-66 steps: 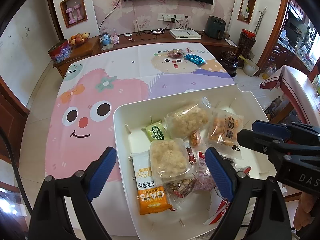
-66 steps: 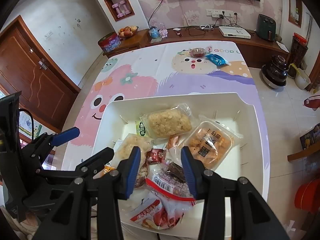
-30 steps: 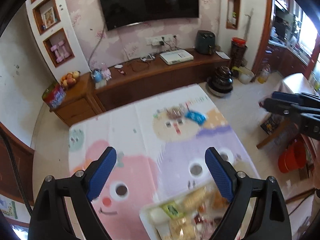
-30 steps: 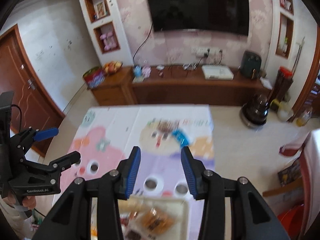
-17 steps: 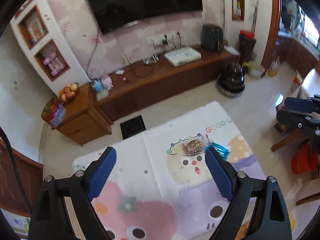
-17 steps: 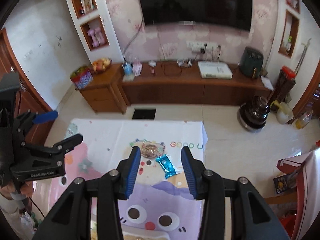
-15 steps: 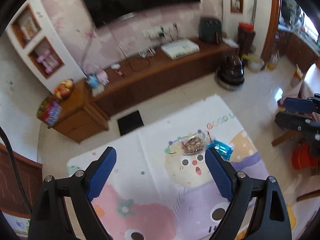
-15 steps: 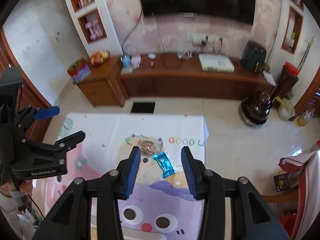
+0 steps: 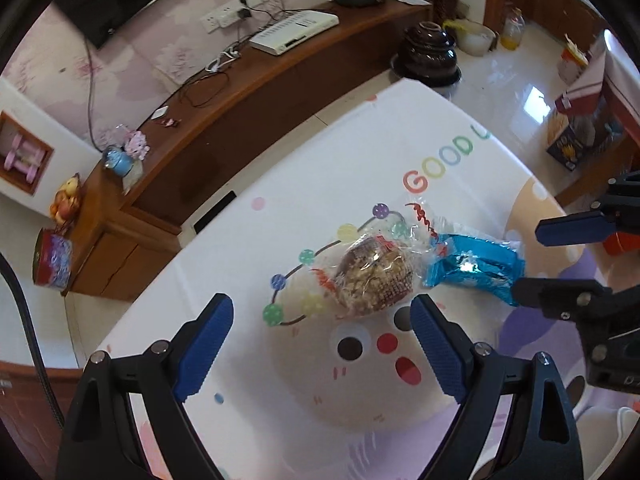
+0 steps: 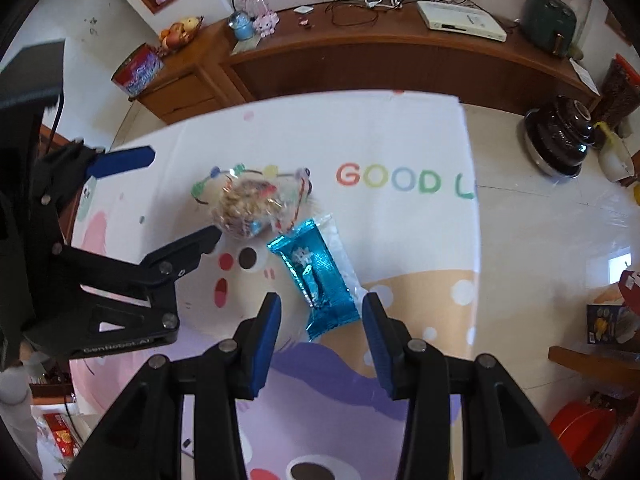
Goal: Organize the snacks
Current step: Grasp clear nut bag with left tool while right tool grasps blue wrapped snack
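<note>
Compared w/ half a second ago, I have brought both grippers down much closer to the far end of the table: the two snacks, small before, now fill the middle of each view, and the TV wall is mostly gone from the top. The white tray of snacks seen approx two seconds ago is no longer in view.

My left gripper (image 9: 322, 336) has its jaws wide apart, nothing between them; the clear-wrapped nut cake (image 9: 374, 276) lies just ahead of the tips. My right gripper (image 10: 320, 334) stands at a narrower gap, also empty; the lower end of the blue foil pack (image 10: 318, 278) lies between its tips, pads not touching it as far as I can see. The two snacks lie just beside each other, the wrappers touching or nearly so.

The surface is a table w/ a cartoon tablecloth (image 10: 400, 144), pastel faces and the letters "GOOD". Behind it is a long wooden cabinet (image 10: 360, 52) w/ a white box, cables, a fruit bowl and a red tin (image 10: 138, 70); a dark pot (image 10: 560, 136) stands on the tiled floor.

Count: 2 snacks, 2 grippers, 1 tin, 1 pot.
</note>
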